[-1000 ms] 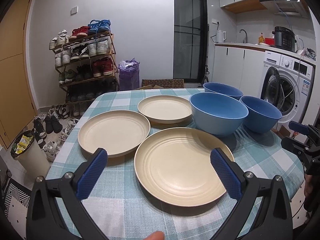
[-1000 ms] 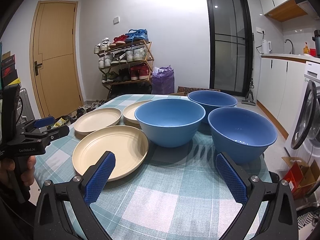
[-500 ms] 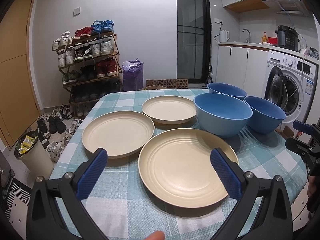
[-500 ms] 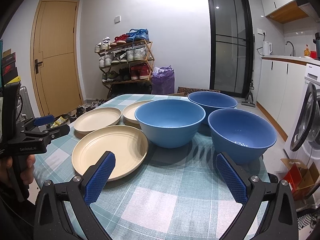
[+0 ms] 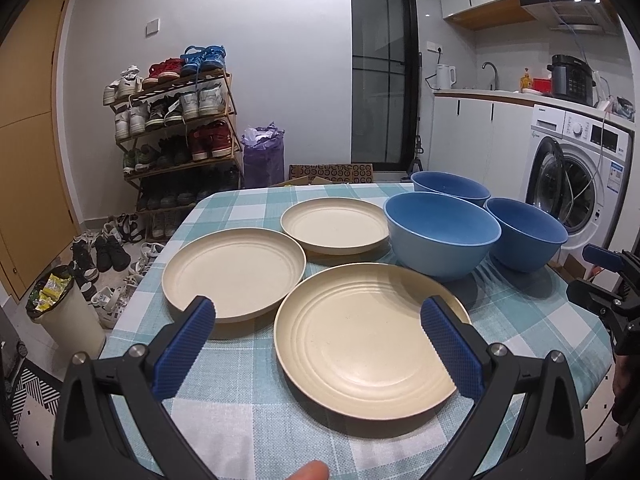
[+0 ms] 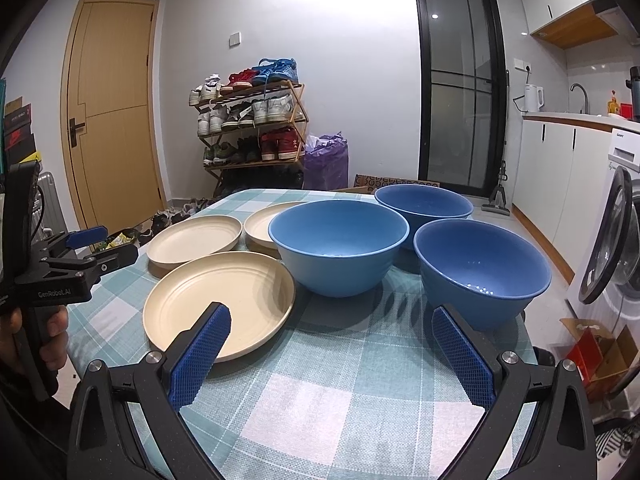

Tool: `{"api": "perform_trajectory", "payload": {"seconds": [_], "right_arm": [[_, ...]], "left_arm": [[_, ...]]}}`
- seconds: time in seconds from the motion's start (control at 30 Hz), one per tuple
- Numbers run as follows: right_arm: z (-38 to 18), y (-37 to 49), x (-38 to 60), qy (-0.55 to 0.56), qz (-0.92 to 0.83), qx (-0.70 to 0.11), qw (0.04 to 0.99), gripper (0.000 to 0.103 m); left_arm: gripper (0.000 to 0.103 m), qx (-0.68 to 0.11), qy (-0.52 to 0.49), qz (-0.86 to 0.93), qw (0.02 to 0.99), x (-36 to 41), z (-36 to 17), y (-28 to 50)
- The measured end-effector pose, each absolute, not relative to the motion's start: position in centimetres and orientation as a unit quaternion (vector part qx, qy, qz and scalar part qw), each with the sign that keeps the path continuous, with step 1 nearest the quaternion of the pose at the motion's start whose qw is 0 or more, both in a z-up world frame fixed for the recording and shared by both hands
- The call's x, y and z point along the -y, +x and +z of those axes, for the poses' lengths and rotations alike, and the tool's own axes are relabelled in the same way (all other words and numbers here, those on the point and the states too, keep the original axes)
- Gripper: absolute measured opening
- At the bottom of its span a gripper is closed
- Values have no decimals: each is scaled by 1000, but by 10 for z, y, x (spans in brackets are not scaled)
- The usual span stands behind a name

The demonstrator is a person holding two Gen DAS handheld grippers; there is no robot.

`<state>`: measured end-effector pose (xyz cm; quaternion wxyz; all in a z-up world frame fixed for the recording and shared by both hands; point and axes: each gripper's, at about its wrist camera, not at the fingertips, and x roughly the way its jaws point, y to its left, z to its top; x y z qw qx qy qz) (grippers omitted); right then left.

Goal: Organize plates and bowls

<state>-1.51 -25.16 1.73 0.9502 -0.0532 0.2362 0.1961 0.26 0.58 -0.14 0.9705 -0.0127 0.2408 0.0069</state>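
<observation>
Three cream plates lie flat on the checked tablecloth: a near one (image 5: 372, 340) (image 6: 220, 300), a left one (image 5: 234, 272) (image 6: 194, 242) and a far one (image 5: 334, 228) (image 6: 260, 228). Three blue bowls stand upright to their right: a big light-blue bowl (image 5: 440, 236) (image 6: 338, 248), a far bowl (image 5: 450, 188) (image 6: 424, 204) and a right bowl (image 5: 526, 234) (image 6: 482, 272). My left gripper (image 5: 318, 324) hangs open above the near plate's front part. My right gripper (image 6: 330, 334) is open over bare cloth in front of the bowls. Neither holds anything.
The table (image 5: 256, 432) has a left edge with a bin (image 5: 60, 312) and shoes on the floor below. A shoe rack (image 5: 180, 136) stands behind, a washing machine (image 5: 580, 184) to the right. A hand grips the left gripper's handle (image 6: 44, 292).
The left gripper has drawn back and risen a little, so plates and bowls look smaller and further off. The right gripper has barely moved. Both stay open.
</observation>
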Motion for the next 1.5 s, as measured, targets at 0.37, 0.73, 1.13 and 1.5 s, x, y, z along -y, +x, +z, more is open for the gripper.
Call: {"api": "perform_trajectory", "payload": {"seconds": [0.37,0.73,1.13,1.5], "right_arm": [[29,-15,253,-52,203,-228,951,103],[70,-7,259,-59,204,-227,951,103],[121,-1,251,-88,216,-231,944,103],[162,24,222,-107,241,-244,933,103]], "left_arm": [[103,-244,4,-3,970,-3,5,2],[103,-235,-7,1,972,-19,37,13],[103,-223,2,2,975,-30,80,33],[103,-232,-4,-8,973,-37,97,65]]}}
